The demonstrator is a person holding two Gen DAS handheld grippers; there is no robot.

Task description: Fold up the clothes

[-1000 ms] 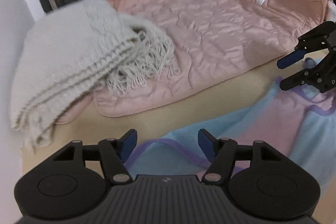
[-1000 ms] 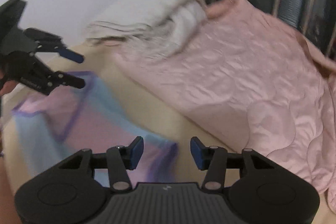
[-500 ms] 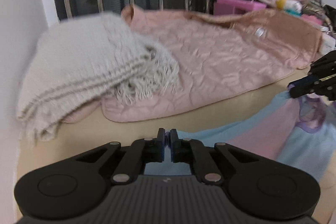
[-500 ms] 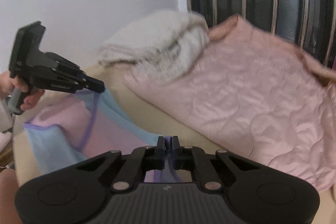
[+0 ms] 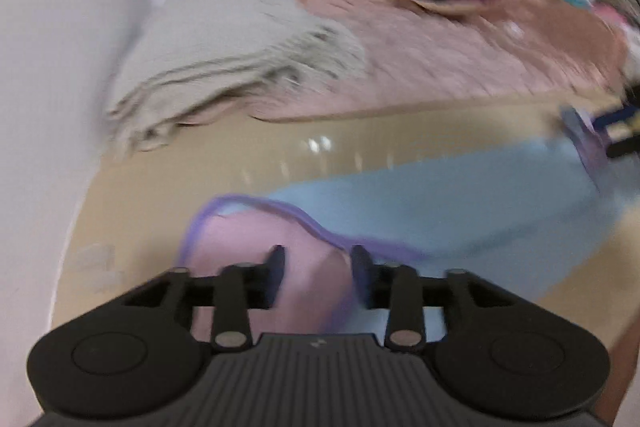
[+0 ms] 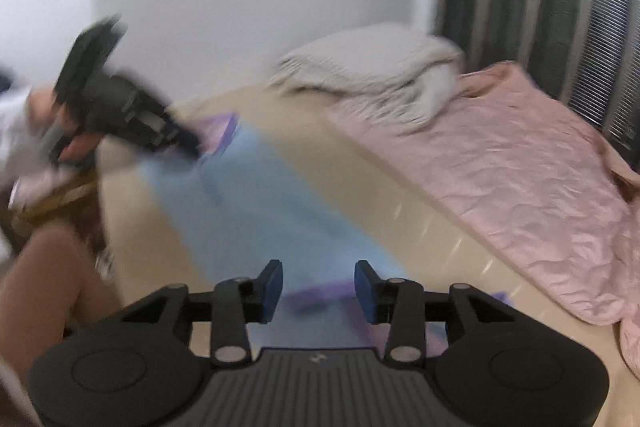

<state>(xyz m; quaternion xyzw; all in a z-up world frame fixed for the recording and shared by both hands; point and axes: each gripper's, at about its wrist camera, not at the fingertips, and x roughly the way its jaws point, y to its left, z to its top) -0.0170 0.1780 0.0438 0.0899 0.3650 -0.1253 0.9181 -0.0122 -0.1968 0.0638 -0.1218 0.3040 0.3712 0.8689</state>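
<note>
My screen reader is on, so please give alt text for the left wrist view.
Blurred view: the open left gripper straddles a pink, blue and purple-trimmed garment on a beige table. Behind lie a grey fringed blanket and a pink quilt.

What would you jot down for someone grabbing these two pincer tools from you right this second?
Left gripper: open, pink and purple part of the garment between its fingers, not clamped.
Right gripper: open, over the garment's purple-trimmed edge at the other end.
The blue garment lies in a long strip on the tan surface. The grey fringed blanket and the pink quilt sit behind, untouched.
Done: it looks like one lengthwise fold, though the pictures are blurred.
Left: probably fold the strip end to end and smooth it.
</note>
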